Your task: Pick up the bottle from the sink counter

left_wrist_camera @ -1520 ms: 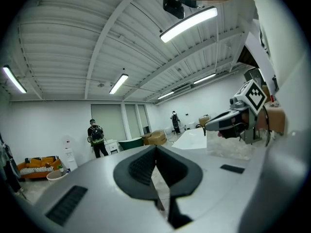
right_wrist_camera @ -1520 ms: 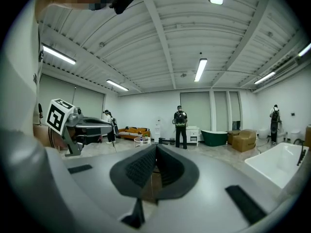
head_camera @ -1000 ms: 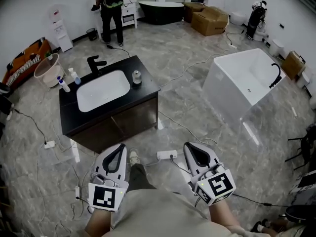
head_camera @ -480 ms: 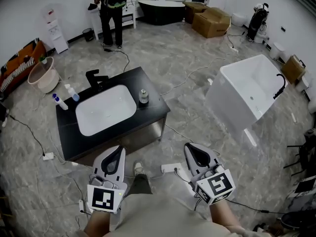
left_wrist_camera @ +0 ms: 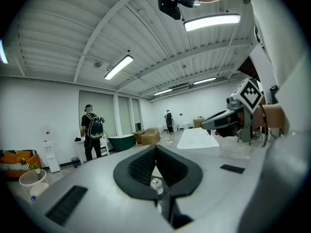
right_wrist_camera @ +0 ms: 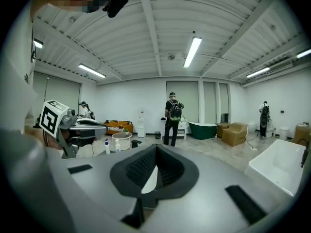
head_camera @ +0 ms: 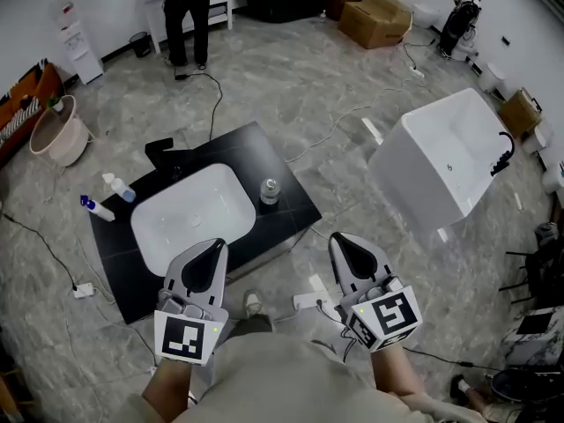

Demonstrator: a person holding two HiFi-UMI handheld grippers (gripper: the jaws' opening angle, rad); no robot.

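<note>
The bottle [head_camera: 270,190], small and clear with a grey cap, stands upright on the black sink counter [head_camera: 291,192], to the right of the white basin [head_camera: 189,223]. My left gripper [head_camera: 215,248] hovers over the counter's near edge, shut and empty. My right gripper [head_camera: 341,243] hangs off the counter's right front corner, also shut with nothing in it. Both stay short of the bottle. In the left gripper view the jaws [left_wrist_camera: 155,150] meet at the tips; the right gripper view shows the same [right_wrist_camera: 156,149]. Neither gripper view shows the bottle.
A black faucet [head_camera: 163,148] and two spray bottles [head_camera: 119,188] stand at the counter's far left. A white bathtub [head_camera: 441,161] sits to the right. Cables and a power strip [head_camera: 308,300] lie on the floor. A person [head_camera: 185,7] stands at the far wall near cardboard boxes [head_camera: 374,20].
The sink counter has come closer and now lies just ahead of both grippers. The grippers keep the same shut pose in front of my body.
</note>
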